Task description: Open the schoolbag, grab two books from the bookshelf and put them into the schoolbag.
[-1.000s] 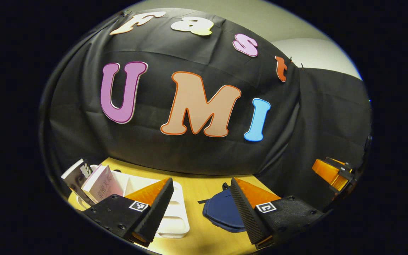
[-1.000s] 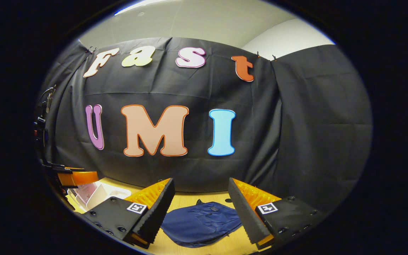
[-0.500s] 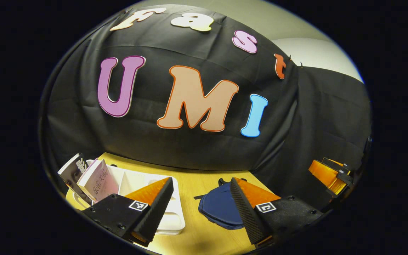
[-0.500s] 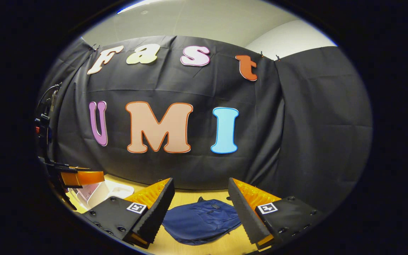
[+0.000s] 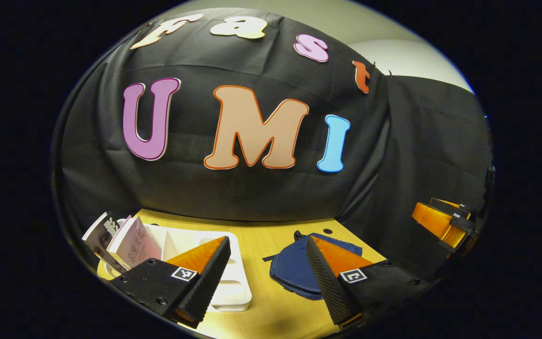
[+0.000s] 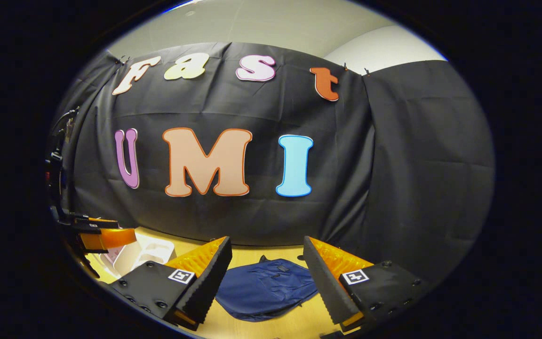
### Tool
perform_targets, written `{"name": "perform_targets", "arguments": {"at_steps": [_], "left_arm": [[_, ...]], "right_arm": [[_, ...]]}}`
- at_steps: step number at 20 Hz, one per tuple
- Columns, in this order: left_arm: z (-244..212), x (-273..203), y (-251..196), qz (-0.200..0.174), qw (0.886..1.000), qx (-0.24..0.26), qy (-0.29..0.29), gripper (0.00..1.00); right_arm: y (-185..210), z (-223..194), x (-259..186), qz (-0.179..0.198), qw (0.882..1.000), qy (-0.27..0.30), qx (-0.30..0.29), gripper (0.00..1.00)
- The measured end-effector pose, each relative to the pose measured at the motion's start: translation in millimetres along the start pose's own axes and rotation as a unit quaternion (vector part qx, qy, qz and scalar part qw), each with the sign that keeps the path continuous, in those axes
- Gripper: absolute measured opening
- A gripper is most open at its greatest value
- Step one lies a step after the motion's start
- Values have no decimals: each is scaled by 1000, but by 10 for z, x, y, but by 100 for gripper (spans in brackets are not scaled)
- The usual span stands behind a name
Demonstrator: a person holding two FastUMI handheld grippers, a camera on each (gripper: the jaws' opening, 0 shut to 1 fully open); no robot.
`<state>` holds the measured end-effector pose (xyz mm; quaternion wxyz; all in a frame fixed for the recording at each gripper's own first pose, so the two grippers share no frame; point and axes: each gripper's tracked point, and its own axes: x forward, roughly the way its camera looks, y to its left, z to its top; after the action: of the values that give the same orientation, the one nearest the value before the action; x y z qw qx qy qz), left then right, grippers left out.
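Two books point(image 5: 121, 238) propped in white bookshelf point(image 5: 233, 289) at bench point(image 5: 261, 238) left edge, blue schoolbag point(image 6: 265, 289) laid flat mid-bench, left gripper point(image 5: 266, 275) and right gripper point(image 6: 266, 278) held wide apart, nothing gripped.

Two books point(image 5: 132, 242), one white bookshelf point(image 5: 233, 292), one blue schoolbag point(image 6: 264, 289), one table point(image 5: 257, 235).

You face a black cloth wall point(image 6: 252, 212) at 12 o'clock, pale ceiling point(image 6: 261, 23) above it, yellow wooden table point(image 5: 261, 245) low at 6 o'clock, soft light overhead.
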<state>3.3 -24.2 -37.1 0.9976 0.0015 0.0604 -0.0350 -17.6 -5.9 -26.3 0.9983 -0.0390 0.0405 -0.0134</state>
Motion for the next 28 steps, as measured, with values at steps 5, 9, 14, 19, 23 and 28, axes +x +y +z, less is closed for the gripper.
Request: {"name": "perform_targets", "arguments": {"at_steps": [5,9,14,19,23,28], "left_arm": [[61,-30,-55,-1,1000,13,-10,94],[35,-84,23,11,1000,8,-6,94],[-3,-199,311,54,999,-4,-3,94],[-27,-360,604,101,995,-7,-1,94],[-31,-496,851,137,991,-10,0,94],[-50,-632,1085,165,986,-7,3,94]], "right_arm": [[-69,-309,38,-1,999,31,-15,98],[18,-693,122,22,996,73,-36,98],[407,-1177,235,89,985,126,-78,100],[912,-1648,320,171,964,170,-109,100],[1215,-2071,420,208,943,215,-144,99],[1331,-2610,559,213,914,269,-214,99]]}}
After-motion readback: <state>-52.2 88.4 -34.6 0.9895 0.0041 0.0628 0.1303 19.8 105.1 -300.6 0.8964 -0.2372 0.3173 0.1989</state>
